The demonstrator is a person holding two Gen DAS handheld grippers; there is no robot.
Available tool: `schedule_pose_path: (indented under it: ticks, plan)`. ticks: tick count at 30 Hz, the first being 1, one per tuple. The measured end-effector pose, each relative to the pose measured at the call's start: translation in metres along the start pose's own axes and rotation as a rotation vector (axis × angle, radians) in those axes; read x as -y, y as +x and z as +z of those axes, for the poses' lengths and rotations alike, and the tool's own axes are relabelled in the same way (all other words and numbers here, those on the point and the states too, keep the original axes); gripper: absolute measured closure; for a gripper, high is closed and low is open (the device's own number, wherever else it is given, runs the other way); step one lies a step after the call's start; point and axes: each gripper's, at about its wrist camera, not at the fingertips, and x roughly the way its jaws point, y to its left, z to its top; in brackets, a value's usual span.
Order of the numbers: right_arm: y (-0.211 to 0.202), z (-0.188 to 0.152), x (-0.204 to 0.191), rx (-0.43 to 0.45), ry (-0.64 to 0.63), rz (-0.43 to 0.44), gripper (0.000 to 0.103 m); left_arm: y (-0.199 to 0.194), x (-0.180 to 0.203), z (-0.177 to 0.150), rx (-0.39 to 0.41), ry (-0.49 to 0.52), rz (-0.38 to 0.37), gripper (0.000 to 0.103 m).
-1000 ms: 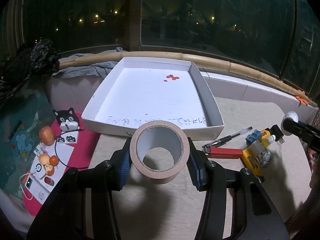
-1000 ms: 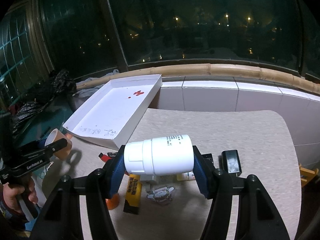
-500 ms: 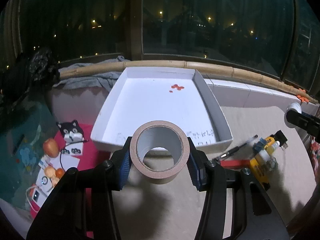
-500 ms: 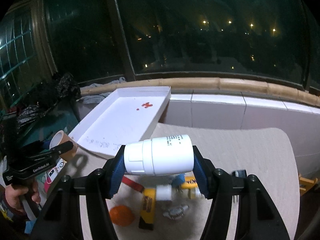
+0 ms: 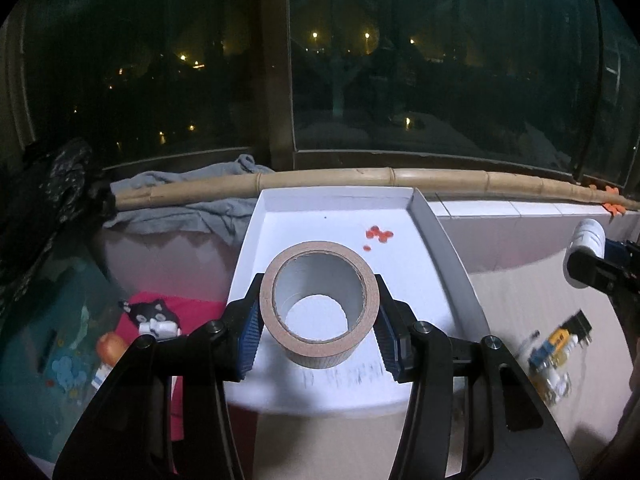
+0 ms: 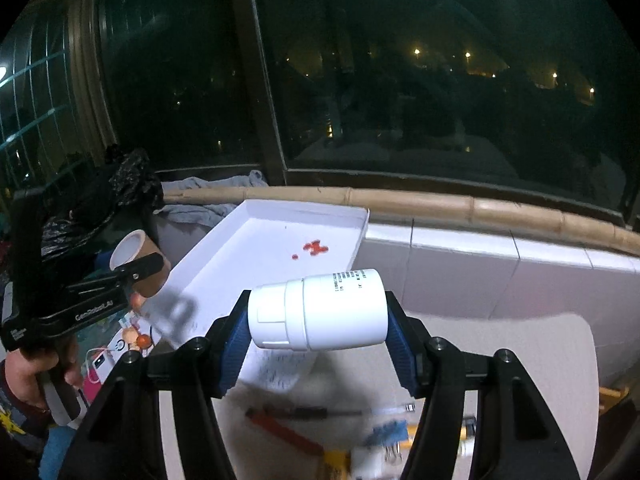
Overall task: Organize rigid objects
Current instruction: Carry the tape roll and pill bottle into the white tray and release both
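My left gripper (image 5: 319,314) is shut on a roll of brown tape (image 5: 320,356) and holds it over the near part of the white shallow box (image 5: 434,228). The tape roll (image 6: 150,254) also shows at the left of the right wrist view. My right gripper (image 6: 316,316) is shut on a white pill bottle (image 6: 320,314) lying sideways, held above the table by the near right corner of the white box (image 6: 256,256). The bottle also shows in the left wrist view (image 5: 586,242) at the far right.
Small red bits (image 5: 378,234) lie in the box. A red pen (image 6: 280,426), yellow and blue small items (image 5: 556,344) lie on the beige table (image 6: 520,360). A cat figure (image 5: 154,316), a bamboo pole (image 5: 480,182) and a grey cloth (image 5: 188,200) lie beyond.
Both grippers have risen and moved forward toward the white box. The tape now hangs over the box's near part, and the bottle is closer to its near corner.
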Motion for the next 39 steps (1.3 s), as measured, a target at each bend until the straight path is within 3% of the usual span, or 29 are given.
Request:
schedule_pose_path:
  ticks: [7,12,17,31,39]
  plan:
    - [0.041,0.026,-0.013,-0.046,0.009,-0.006,0.041,0.059,-0.011,0.023,-0.107,-0.056,-0.039,0.054]
    - [0.079,0.030,-0.026,-0.100,-0.018,-0.040,0.041,0.107,-0.020,0.014,-0.204,-0.104,-0.031,0.054]
    - [0.112,0.025,-0.032,-0.155,-0.020,-0.071,0.041,0.132,-0.022,0.009,-0.251,-0.122,-0.027,0.054]
    - [0.152,0.017,-0.040,-0.234,-0.005,-0.123,0.041,0.152,-0.022,0.008,-0.304,-0.114,0.007,0.054]
    - [0.153,0.018,-0.046,-0.229,-0.017,-0.124,0.041,0.141,-0.020,0.015,-0.268,-0.103,0.028,0.052]
